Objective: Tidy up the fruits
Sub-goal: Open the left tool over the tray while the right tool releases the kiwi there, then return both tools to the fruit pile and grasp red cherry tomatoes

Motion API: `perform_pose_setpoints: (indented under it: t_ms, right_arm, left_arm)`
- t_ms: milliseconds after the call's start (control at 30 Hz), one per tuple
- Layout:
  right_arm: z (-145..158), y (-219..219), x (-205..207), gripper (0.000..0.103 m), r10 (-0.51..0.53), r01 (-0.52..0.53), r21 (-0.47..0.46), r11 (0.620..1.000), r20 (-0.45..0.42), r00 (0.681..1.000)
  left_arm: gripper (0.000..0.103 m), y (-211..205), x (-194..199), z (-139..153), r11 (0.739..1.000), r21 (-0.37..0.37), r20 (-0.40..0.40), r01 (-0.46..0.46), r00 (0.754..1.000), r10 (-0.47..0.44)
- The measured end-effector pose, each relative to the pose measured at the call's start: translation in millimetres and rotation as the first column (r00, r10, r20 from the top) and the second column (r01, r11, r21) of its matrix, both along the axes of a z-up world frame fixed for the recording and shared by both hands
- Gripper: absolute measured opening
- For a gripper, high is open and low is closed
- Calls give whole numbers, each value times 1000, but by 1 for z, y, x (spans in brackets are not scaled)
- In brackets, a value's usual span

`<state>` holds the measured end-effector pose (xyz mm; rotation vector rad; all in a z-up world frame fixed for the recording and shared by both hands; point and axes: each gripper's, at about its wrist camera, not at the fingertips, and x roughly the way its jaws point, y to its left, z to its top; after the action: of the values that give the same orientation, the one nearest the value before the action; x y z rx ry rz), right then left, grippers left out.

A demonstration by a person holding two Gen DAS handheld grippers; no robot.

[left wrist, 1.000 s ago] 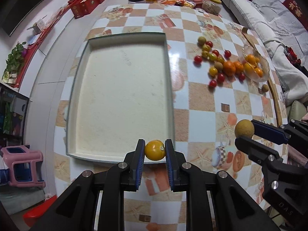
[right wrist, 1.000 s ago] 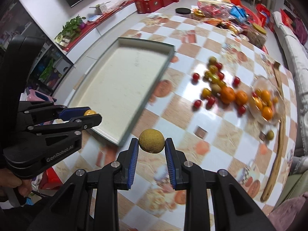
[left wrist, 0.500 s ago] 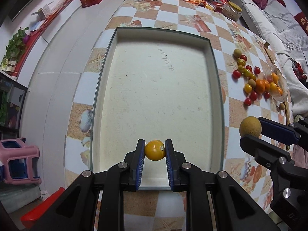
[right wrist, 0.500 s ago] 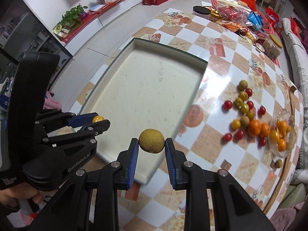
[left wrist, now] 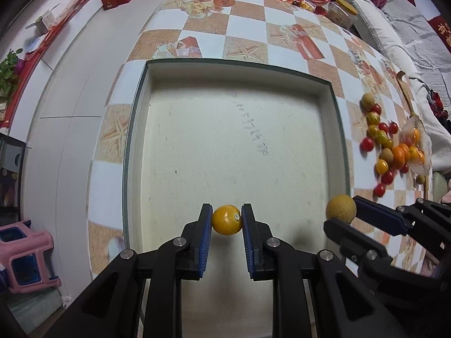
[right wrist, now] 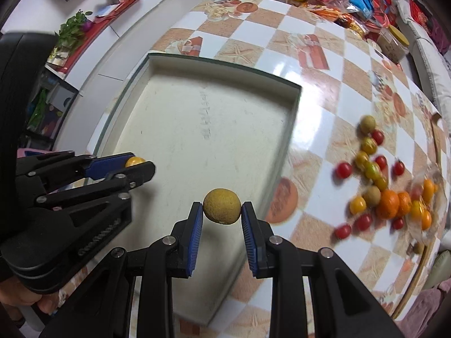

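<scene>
We have the checked table (left wrist: 248, 32) under us and, on it, the wide shallow tray (left wrist: 336, 118), bare inside, filling the middle of both wrist views; this is where we judge the fruit is meant to go. The left gripper (left wrist: 226, 219) points down over the tray's near part, its blue pads closed snugly on a small yellow tomato (left wrist: 226, 219), jaws only narrowly apart. The right gripper (right wrist: 221, 209) hangs just beside it at about three o'clock in the left view, pads pressed on a rough brownish-green round fruit (right wrist: 221, 209), over the tray close to its right wall (right wrist: 290, 129). The loose pile of fruit (right wrist: 377, 180), cherry tomatoes, oranges and small green ones, lies well apart on the table at three o'clock. The biggest risk, as we see it, is release from too high: both fruits are round, and on that flat floor they would roll or bounce, the right one perhaps over the low wall nearby. Next, the two grippers are close together, so lowering both at once could knock one fruit loose. Smallest worry: the tomato is soft, and a tighter squeeze could split it.
</scene>
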<state>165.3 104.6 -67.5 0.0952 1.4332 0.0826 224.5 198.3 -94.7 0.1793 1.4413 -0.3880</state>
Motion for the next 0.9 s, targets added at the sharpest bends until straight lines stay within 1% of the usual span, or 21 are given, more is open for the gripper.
perform_pose_setpoints:
  t_ms: [67, 133, 233, 333, 433, 500, 533, 567, 600, 633, 667, 700, 733, 800, 900]
  right_arm:
    - [-7, 5, 10, 31, 4, -4, -6, 1000, 2, 1000]
    - [-16, 7, 18, 31, -4, 4, 2, 1000, -16, 1000]
    - [-28, 8, 25, 31, -3, 3, -11, 1000, -29, 1000]
    - [-33, 10, 31, 31, -10, 10, -12, 1000, -24, 1000]
    - [-36, 11, 40, 31, -19, 19, -12, 1000, -21, 1000]
    - [-36, 12, 44, 34, -28, 28, -23, 999, -17, 999]
    - [-35, 11, 46, 39, -38, 38, -20, 999, -15, 999]
    - [-32, 9, 45, 41, -51, 51, -22, 998, -8, 999]
    - [-31, 7, 45, 45, -60, 60, -26, 998, -4, 998]
    - [-29, 4, 44, 46, -71, 71, -30, 997, 1, 997]
    - [-25, 0, 42, 47, -82, 82, -27, 996, 7, 997]
    - [-21, -2, 39, 52, -90, 91, -25, 996, 16, 996]
    - [-15, -5, 36, 57, -99, 100, -26, 995, 33, 995]
    - [-5, -12, 31, 61, -115, 116, -21, 993, 63, 991]
    - [15, -20, 14, 61, -148, 149, 2, 989, 105, 983]
  left_arm:
    - [22, 0, 11, -7, 1000, 12, -3, 0, 1000, 0]
    - [22, 2, 21, -16, 1000, 17, -18, -1, 1000, 1]
    - [22, 4, 28, -25, 999, 34, -21, 10, 1000, -9]
    - [22, 2, 33, -26, 999, 20, -12, 31, 999, -31]
    - [22, -2, 37, -25, 999, 22, -1, 50, 999, -50]
    - [22, -2, 42, -25, 999, 23, 0, 47, 999, -47]
    - [23, -1, 44, -24, 999, 17, -4, 40, 999, -40]
    - [25, 0, 46, -24, 999, 11, -9, 34, 999, -34]
    - [37, 2, 47, -24, 1000, 9, -10, 25, 1000, -25]
    - [55, 7, 47, -23, 1000, 14, 0, 10, 1000, -10]
    - [63, 10, 47, -22, 1000, 17, 15, -8, 1000, 7]
    - [68, 13, 47, -19, 1000, 1, 26, -17, 1000, 17]
    - [68, 14, 46, -18, 1000, -10, 24, -17, 1000, 17]
    - [68, 13, 42, -15, 1000, -17, 21, -2, 1000, 3]
    - [69, 13, 33, -9, 1000, -30, 23, 4, 1000, -3]
